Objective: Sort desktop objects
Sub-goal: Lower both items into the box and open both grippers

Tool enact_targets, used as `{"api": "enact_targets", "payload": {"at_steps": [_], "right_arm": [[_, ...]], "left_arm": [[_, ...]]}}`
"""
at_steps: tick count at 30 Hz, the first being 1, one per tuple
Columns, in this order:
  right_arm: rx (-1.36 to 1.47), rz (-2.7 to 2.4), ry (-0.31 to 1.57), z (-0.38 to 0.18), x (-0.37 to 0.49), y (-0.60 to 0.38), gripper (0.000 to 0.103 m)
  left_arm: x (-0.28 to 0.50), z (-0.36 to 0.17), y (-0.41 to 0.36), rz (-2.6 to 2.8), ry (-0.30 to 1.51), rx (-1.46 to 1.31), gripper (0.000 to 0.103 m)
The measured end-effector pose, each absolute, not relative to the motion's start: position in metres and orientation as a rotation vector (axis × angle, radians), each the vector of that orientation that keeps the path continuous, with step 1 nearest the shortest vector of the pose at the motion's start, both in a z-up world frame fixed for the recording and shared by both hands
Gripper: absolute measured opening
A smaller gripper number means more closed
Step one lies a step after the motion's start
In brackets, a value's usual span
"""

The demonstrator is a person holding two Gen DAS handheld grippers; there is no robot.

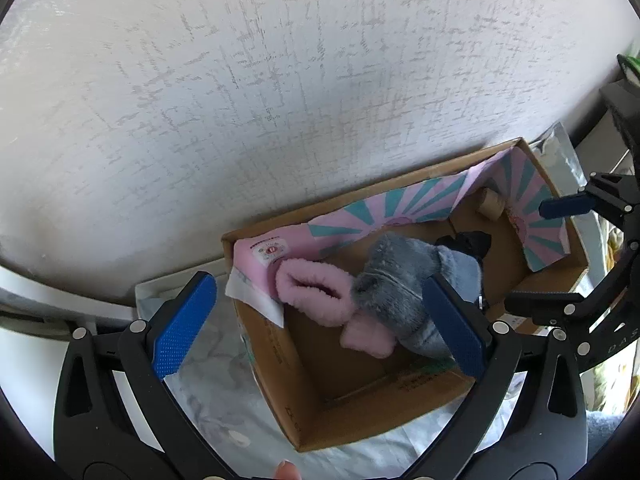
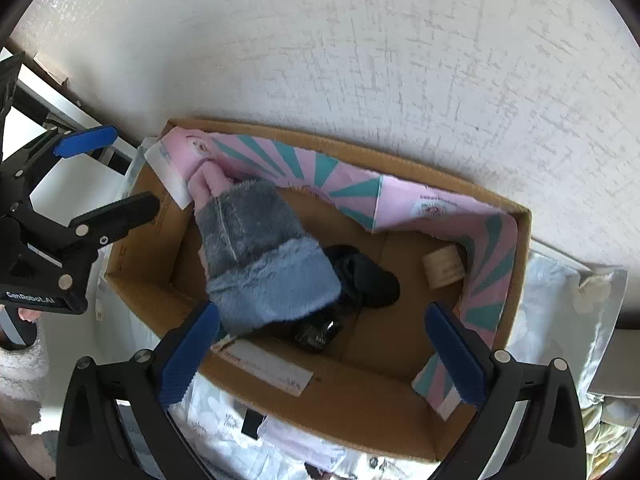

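left wrist: tongs (image 1: 320, 326) spread, empty

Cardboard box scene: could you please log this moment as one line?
both grippers: open, empty | fuzzy grey-blue sock, fuzzy pink sock: in brown cardboard box

pink sock (image 2: 208, 184) mostly under grey sock (image 2: 256, 256), label print (image 2: 276, 372) unreadable

Ahead of the fingers in both views rises a pale wall (image 1: 280, 80) with a rough, crosshatched plaster texture, evenly lit by soft daylight and faintly shadowed low down. Below the fingers lies a white cloth (image 1: 212, 408) with a dim grey floral print, covering the surface. Left of the right-hand fingers, a dark-edged white frame (image 2: 60, 112) runs slantwise along the wall.
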State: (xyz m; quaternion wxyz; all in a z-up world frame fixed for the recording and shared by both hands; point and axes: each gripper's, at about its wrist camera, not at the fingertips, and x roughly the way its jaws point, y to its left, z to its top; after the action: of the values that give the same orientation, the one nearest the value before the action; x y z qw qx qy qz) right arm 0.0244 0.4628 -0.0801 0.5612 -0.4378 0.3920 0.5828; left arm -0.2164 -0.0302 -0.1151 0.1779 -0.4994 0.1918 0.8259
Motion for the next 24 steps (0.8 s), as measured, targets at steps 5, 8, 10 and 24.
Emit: {"api": "enact_targets", "payload": {"at_steps": [5, 8, 10, 24], "right_arm": [[-1.103, 1.356, 0.867, -0.077, 0.009, 0.457, 0.102], [-1.084, 1.321, 0.850, -0.071, 0.012, 0.452, 0.102], [-1.043, 1.328, 0.852, -0.064, 0.015, 0.445, 0.102], [-1.006, 1.327, 0.713, -0.044, 0.012, 0.403, 0.102]], "left_arm": [[-0.204, -0.107, -0.030, 2.348, 0.501, -1.399, 0.103], [-0.198, -0.099, -0.031, 2.309, 0.425, -1.404, 0.103], [-0.193, -0.094, -0.032, 2.314, 0.406, -1.395, 0.103], [-0.142, -0.079, -0.023, 2.337, 0.470, -1.294, 0.103]]}}
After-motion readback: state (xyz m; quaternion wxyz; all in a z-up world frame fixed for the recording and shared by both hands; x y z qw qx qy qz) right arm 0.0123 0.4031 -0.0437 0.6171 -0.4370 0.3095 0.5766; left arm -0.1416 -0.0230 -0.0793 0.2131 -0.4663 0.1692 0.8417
